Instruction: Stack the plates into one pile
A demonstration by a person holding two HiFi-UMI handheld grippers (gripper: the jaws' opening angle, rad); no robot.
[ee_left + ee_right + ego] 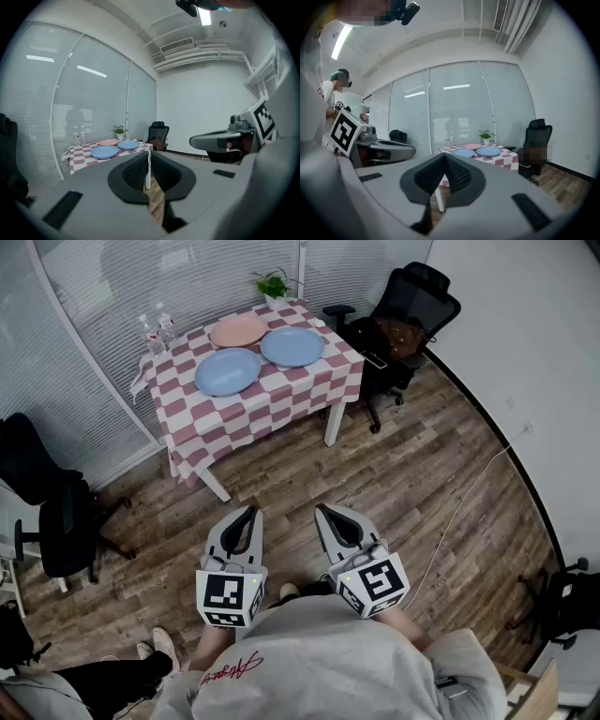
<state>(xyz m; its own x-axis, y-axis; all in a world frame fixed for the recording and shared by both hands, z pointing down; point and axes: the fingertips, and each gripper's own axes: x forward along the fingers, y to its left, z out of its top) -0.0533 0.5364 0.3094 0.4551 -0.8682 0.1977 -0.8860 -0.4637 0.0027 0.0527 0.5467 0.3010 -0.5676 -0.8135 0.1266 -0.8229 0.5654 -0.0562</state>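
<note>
Checked table, blue plates, pink plate, bottles, plant

There is one table with a red and white checked cloth. On it lie three plates: two are blue, the left blue plate and the right blue plate, and one is a pink plate, farther back. Two clear bottles stand at the far left corner. One green plant stands at the far edge. There are two black office chairs, the right chair and the left chair. Near us are two grippers, the left gripper and the right gripper.
</note>
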